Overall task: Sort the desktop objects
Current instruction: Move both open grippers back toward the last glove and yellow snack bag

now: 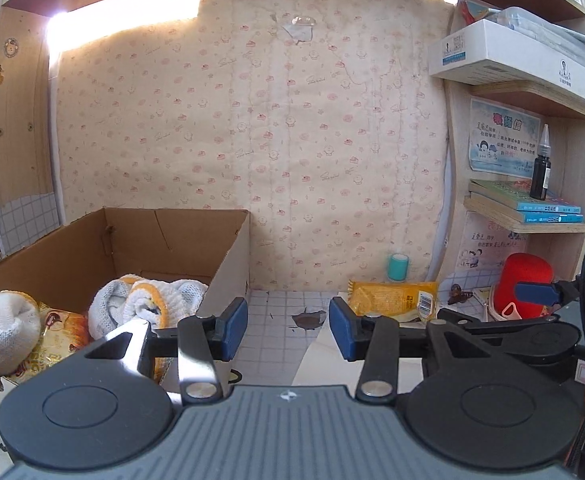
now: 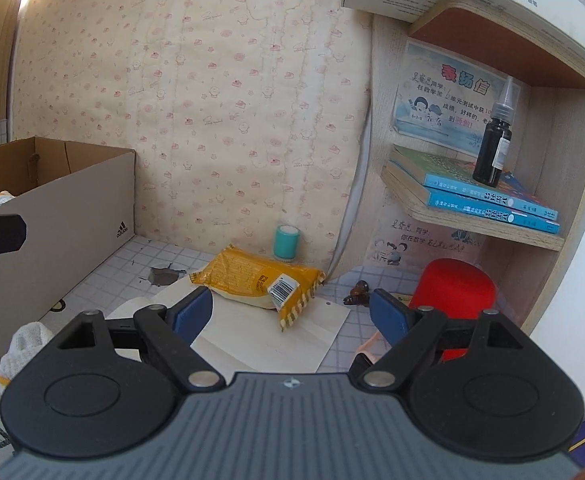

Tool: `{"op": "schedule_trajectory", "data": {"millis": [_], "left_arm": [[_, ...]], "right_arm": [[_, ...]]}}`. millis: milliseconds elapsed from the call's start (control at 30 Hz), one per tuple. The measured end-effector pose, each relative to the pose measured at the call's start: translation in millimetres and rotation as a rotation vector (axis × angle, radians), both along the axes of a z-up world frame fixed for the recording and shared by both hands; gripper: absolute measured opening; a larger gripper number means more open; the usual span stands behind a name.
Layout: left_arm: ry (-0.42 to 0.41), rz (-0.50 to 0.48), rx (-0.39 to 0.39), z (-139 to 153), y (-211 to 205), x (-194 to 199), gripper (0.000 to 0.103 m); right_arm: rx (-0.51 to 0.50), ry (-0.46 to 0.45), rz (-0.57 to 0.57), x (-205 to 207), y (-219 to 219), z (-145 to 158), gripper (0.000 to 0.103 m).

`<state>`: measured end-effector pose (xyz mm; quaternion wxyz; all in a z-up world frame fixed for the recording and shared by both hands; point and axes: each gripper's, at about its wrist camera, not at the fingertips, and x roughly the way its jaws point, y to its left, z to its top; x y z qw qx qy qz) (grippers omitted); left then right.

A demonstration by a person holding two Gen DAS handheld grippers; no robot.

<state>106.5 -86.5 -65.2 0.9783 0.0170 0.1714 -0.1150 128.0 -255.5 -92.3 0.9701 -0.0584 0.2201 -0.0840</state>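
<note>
1. Between the blue-padded fingers of the left gripper [image 1: 288, 330] nothing is sitting; they are standing released, partly apart, over the grid-patterned white bench [image 1: 268, 312].
2. Just to the left of those fingers an open brown cardboard box [image 1: 132, 240] is resting on the bench, holding white-and-yellow knitted cloths [image 1: 148, 300] and a shiny gold snack wrapper [image 1: 58, 332].
3. Ahead and to the right of the left fingers a yellow plastic snack packet with a barcode label [image 1: 392, 300] is lying flat on the bench.
4. Beyond that packet a small teal cylinder with a white top [image 1: 398, 267] is standing upright near the patterned pink wallpaper [image 1: 252, 120].
5. Between and ahead of the fingers of the right gripper [image 2: 292, 312], which are spread wide and gripping nothing, the same yellow packet [image 2: 260, 280] is lying partly on a pale sheet of card [image 2: 260, 344], untouched by either pad.
6. Just behind the right-hand finger of that gripper a red rounded object [image 2: 456, 284] is sitting, with a small brown hair claw [image 2: 356, 294] lying near it on the bench.
7. Above and to the right of the right fingers a dark dropper bottle [image 2: 492, 152] is standing upright on two blue-spined books [image 2: 492, 200] on a wooden shelf [image 2: 472, 224].
</note>
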Motion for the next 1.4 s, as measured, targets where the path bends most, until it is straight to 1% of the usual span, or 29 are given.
{"op": "schedule_trajectory", "data": {"millis": [233, 367, 467, 500, 700, 867, 967, 1133, 1267, 1400], "left_arm": [[0.009, -0.028, 0.001, -5.7, -8.4, 7.8, 0.048], [0.012, -0.042, 0.001, -10.3, -9.0, 6.1, 0.048], [0.027, -0.046, 0.008, -16.3, -8.6, 5.8, 0.049], [0.03, -0.049, 0.012, -17.9, -8.9, 5.8, 0.049], [0.04, -0.058, 0.03, -25.5, -11.0, 5.8, 0.049], [0.047, -0.073, 0.04, -28.6, -14.6, 5.2, 0.049], [0.05, -0.074, 0.044, -30.0, -15.4, 5.1, 0.05], [0.055, -0.056, 0.043, -31.1, -12.2, 8.2, 0.05], [0.056, -0.047, 0.043, -32.2, -10.0, 9.7, 0.05], [0.059, -0.044, 0.039, -33.5, -8.4, 12.1, 0.05]], "right_arm": [[0.019, 0.036, 0.003, 5.4, -6.9, -12.1, 0.084], [0.042, 0.019, 0.026, -11.0, -3.6, -11.4, 0.084], [0.0, 0.021, 0.044, -23.5, 3.2, -14.2, 0.085], [0.002, 0.027, 0.042, -26.0, 3.3, -16.3, 0.087], [0.024, 0.059, 0.031, -32.5, 1.0, -27.7, 0.087], [0.016, 0.057, 0.029, -39.2, 1.8, -30.0, 0.087], [0.018, 0.057, 0.029, -35.5, -0.2, -30.0, 0.087], [-0.002, 0.055, 0.062, -15.9, -3.0, -26.6, 0.087], [-0.043, 0.055, 0.117, 11.0, -4.6, -19.7, 0.087], [-0.033, 0.067, 0.143, 39.8, -7.9, -15.7, 0.087]]}}
